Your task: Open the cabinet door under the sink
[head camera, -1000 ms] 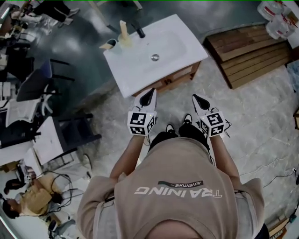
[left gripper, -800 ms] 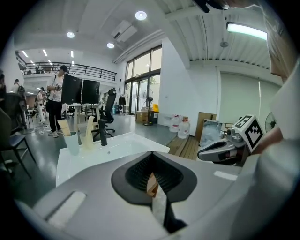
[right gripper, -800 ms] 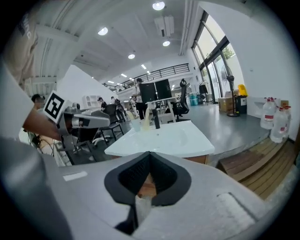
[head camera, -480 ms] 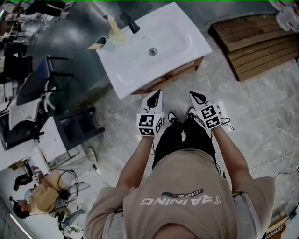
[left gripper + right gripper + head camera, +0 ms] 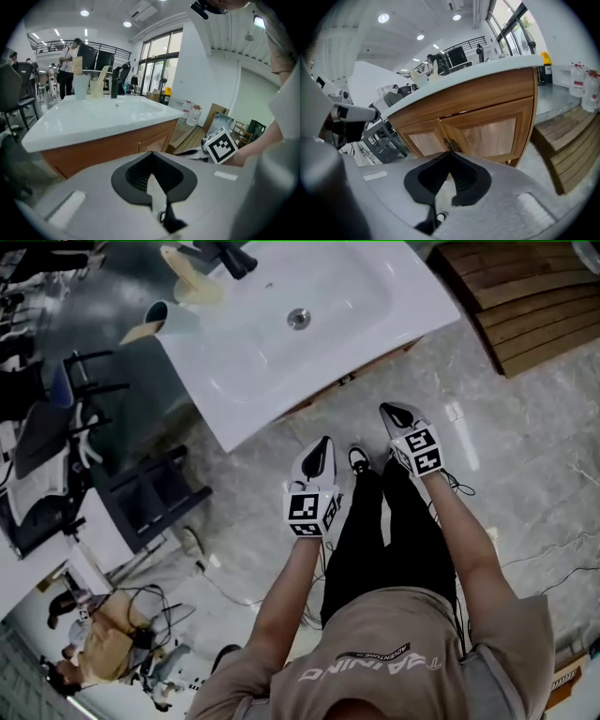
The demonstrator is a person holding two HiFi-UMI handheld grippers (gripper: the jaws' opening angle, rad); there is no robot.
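The cabinet door (image 5: 492,133) under the sink (image 5: 281,343) is shut. It is one of a wooden pair whose dark upright handles (image 5: 450,144) meet at the middle seam, and it lies at 12 o'clock from the right gripper (image 5: 451,155), near but apart. Both grippers have their jaws pressed together on nothing, and the left gripper (image 5: 151,157) has the cabinet more at 10 o'clock, so I judge the right hand is the nearer and must part its jaws for a handle.
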